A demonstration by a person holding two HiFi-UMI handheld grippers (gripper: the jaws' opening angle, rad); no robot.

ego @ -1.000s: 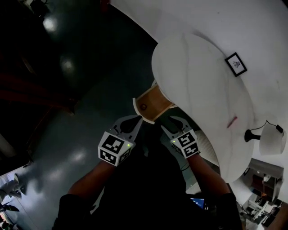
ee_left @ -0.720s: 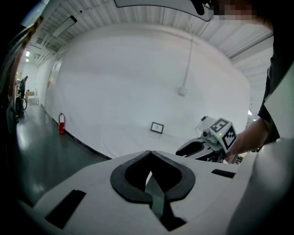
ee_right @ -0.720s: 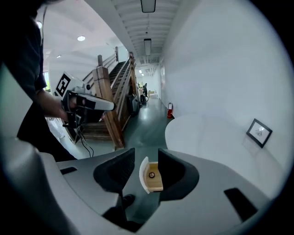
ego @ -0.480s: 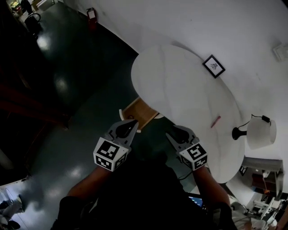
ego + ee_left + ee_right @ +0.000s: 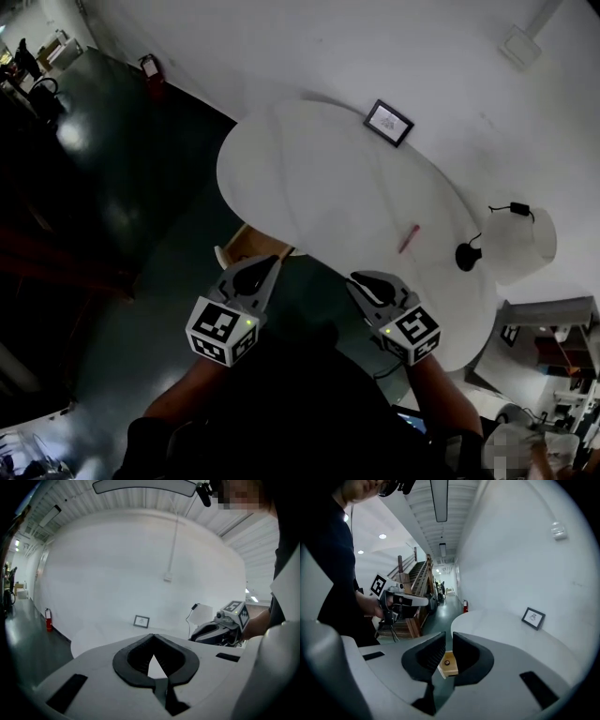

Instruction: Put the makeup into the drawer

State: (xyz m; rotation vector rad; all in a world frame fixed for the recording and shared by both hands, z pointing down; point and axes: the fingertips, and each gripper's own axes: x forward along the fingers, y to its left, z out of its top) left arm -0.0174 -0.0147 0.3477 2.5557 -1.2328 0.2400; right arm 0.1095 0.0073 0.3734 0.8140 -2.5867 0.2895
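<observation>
The left claw (image 5: 152, 638) sits shut and empty, the right claw (image 5: 449, 641) is closing on nothing, and the framed picture (image 5: 388, 123) on the worktop (image 5: 319, 183) is too small to read

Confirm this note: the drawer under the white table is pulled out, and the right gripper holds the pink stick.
Wrong on the stick. The head view shows the pink stick lying on the table, untouched. The right gripper is off the table, its fingers closing with nothing between them. The drawer is pulled out, as noted.
</observation>
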